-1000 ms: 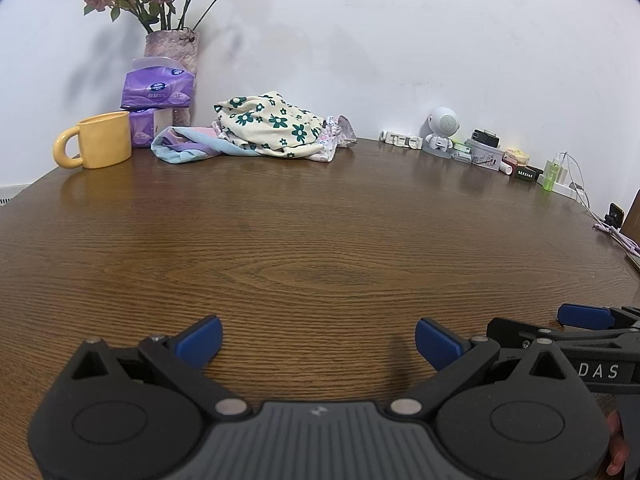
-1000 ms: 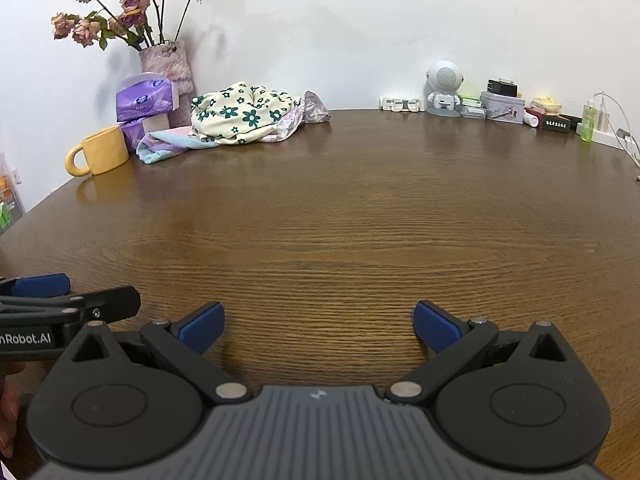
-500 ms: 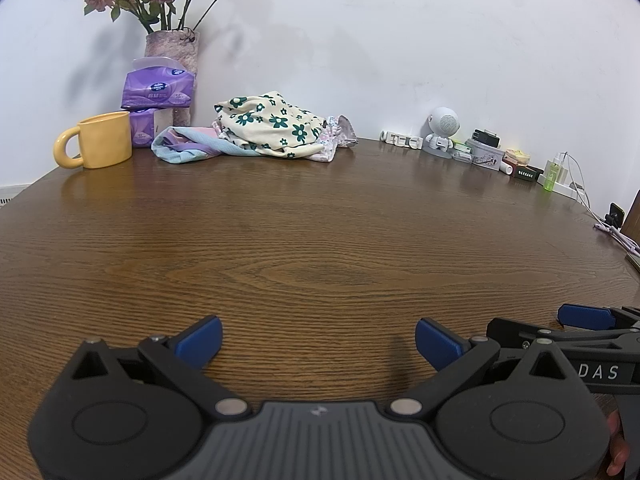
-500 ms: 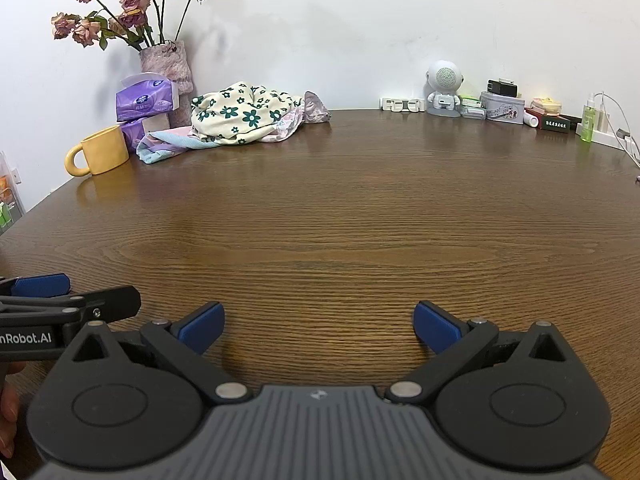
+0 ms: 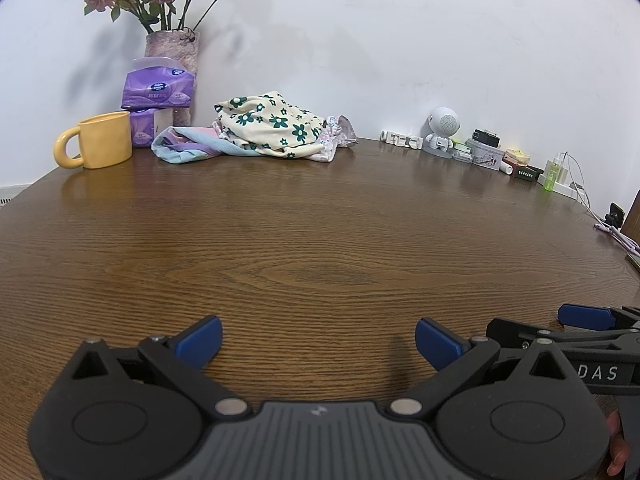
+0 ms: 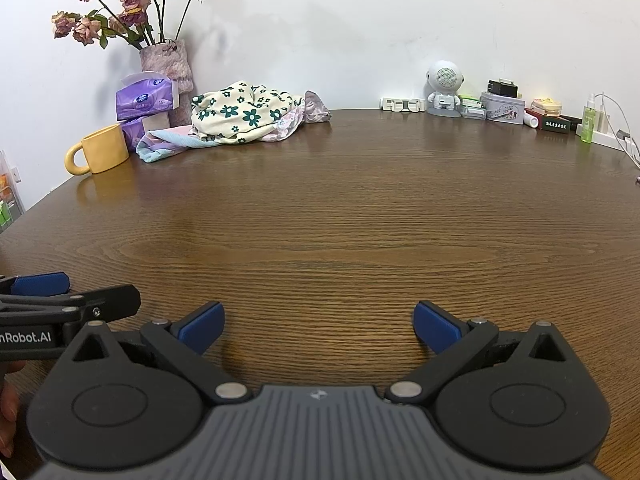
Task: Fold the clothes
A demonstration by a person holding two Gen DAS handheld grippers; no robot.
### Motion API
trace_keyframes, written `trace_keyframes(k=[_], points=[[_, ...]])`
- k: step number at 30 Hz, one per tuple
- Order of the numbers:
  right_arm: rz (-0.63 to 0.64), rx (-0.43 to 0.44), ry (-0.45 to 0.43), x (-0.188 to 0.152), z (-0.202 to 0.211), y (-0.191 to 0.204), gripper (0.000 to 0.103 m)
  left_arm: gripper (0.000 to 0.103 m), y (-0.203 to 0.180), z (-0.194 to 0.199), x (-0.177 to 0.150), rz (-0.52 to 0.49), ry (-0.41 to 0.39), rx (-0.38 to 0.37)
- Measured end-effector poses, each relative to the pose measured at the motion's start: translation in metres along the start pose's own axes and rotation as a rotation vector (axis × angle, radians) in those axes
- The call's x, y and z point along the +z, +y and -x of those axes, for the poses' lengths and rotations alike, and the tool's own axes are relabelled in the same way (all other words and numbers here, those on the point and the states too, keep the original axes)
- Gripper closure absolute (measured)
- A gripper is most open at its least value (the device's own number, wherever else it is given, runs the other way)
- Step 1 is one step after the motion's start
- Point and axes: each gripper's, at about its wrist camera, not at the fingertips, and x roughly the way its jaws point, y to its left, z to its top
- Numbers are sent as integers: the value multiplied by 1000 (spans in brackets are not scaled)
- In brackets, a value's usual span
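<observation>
Both the left gripper [image 5: 318,338] and right gripper [image 6: 318,326] gape empty; only the right view shows the clear rack [image 6: 8,204].

pastel garment [image 5: 188,146] partly under floral cloth [image 5: 272,124], box labels [image 6: 554,124] unreadable

The right gripper [image 5: 584,320], seen at the right edge of the left wrist view, carries the white letters "DAS" on its black side. The left gripper [image 6: 38,286], seen at the left edge of the right wrist view, carries "nRobot.AI" in white, its beginning cut off by the frame. Print on the purple tissue packs [image 5: 158,94] is too small to read.
</observation>
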Motion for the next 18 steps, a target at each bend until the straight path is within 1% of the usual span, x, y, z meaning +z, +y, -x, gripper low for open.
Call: trace_keyframes(k=[18], points=[[2, -1, 2, 0, -1, 1, 0, 0, -1, 0, 0, -5, 2, 4]])
